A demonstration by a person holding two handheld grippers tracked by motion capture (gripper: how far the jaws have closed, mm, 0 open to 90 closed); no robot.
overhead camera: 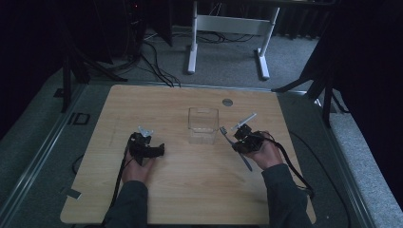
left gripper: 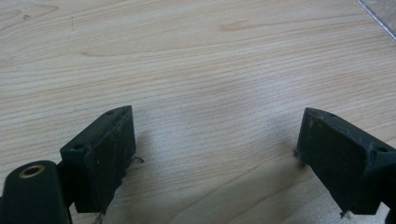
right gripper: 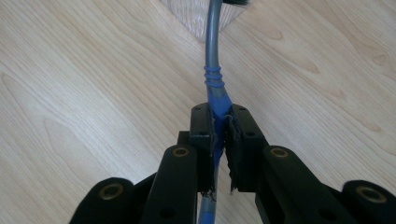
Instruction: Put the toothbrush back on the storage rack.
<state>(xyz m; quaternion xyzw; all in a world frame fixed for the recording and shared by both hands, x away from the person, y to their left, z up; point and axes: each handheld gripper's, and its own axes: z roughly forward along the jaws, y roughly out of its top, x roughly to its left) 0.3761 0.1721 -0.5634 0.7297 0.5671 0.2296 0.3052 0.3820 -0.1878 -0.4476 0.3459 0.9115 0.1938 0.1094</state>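
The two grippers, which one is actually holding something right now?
The right gripper, beside the clear container: its jaws are clamped on a blue-and-grey toothbrush. The left gripper is spread wide with just bare table between its jaws.

We see a pale wooden worktop (overhead camera: 199, 185) with rounded corners, its grain running across it in long streaks, standing on grey carpet (overhead camera: 228, 66). Near its far edge we see a small round grey disc (overhead camera: 227, 102) set in the wood. Beyond the worktop we see the white frame of another desk (overhead camera: 228, 35), its two legs ending in long feet on the carpet, with dark cables (overhead camera: 157, 66) trailing over the floor to its left. We see black stand legs (overhead camera: 81, 66) at the left and more at the right (overhead camera: 318, 83), and a small grey tab (overhead camera: 72, 193) lies by the near left corner.
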